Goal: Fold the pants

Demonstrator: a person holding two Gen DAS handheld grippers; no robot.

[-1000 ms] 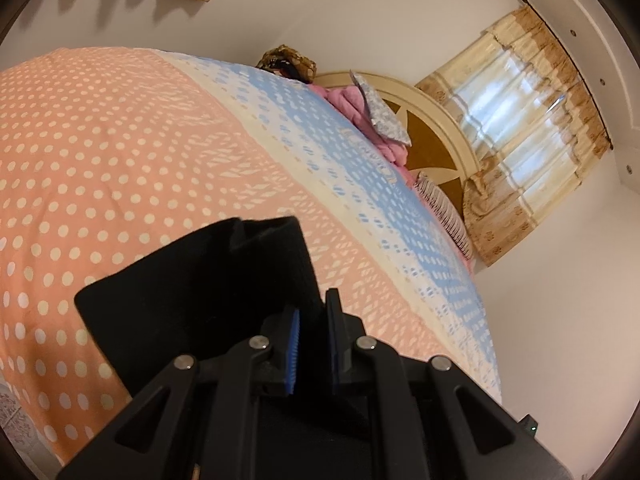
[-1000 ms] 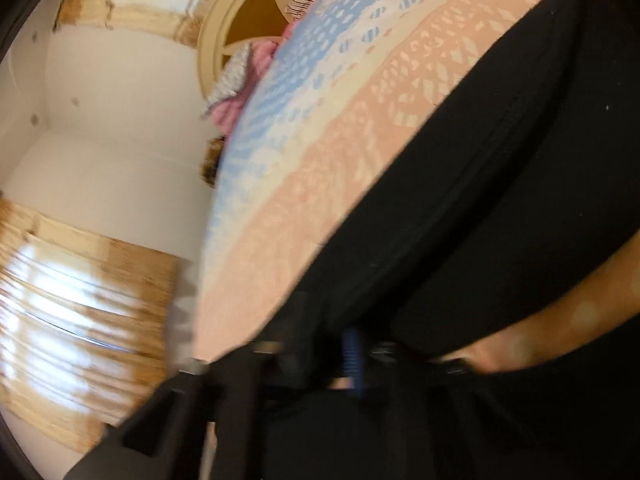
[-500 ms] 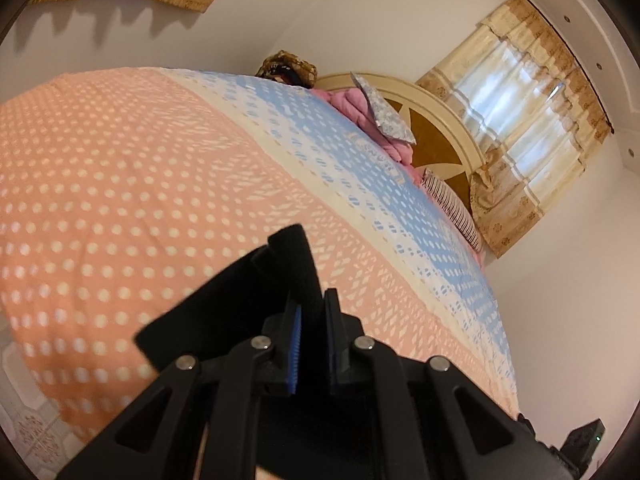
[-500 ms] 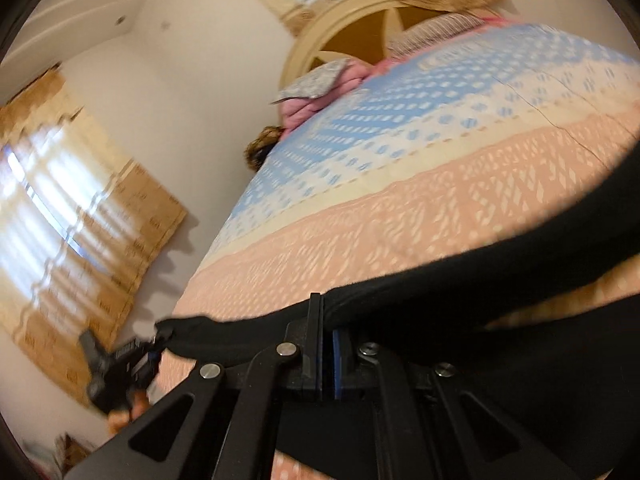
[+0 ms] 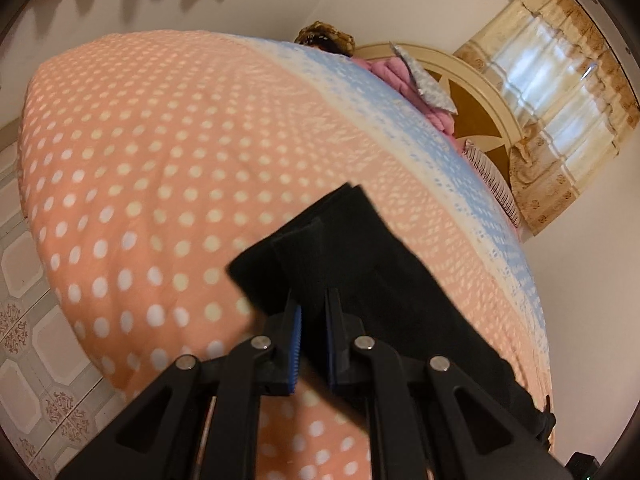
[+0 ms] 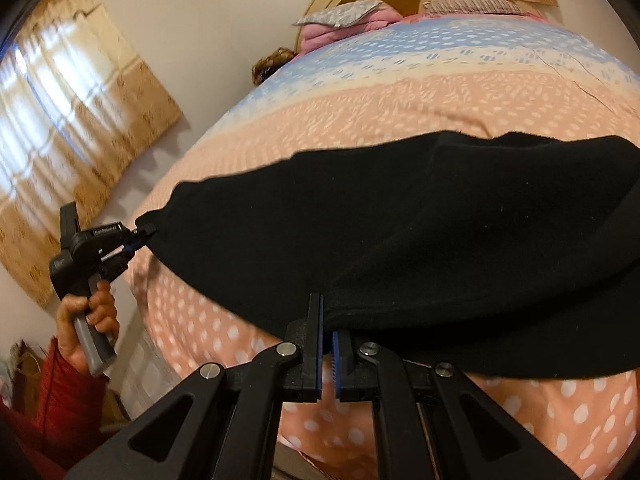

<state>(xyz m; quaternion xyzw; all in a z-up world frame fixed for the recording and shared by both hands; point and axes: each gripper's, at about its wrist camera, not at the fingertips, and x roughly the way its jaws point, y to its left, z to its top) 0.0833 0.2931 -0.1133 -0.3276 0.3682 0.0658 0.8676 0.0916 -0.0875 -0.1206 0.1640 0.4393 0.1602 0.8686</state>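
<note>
Black pants (image 6: 400, 232) lie stretched across a pink dotted bedspread (image 6: 400, 108). My right gripper (image 6: 326, 316) is shut on the near edge of the pants. In the right wrist view my left gripper (image 6: 142, 236), held by a hand (image 6: 86, 320) in a red sleeve, pinches the pants' far left corner. The left wrist view shows the left gripper (image 5: 312, 308) shut on a folded corner of the pants (image 5: 360, 264), which trail away to the lower right over the bedspread (image 5: 160, 152).
A round cream and brown headboard (image 5: 480, 108) with pink bedding (image 5: 396, 76) and a grey pillow (image 5: 428, 88) stands at the bed's far end. Curtained windows (image 6: 60, 120) flank the bed. Tiled floor (image 5: 24, 320) shows at the left.
The right gripper has rolled upright and moved along the pants' edge, pulling the cloth taut. The left gripper has moved lower toward the bed's edge with its corner of the pants.
</note>
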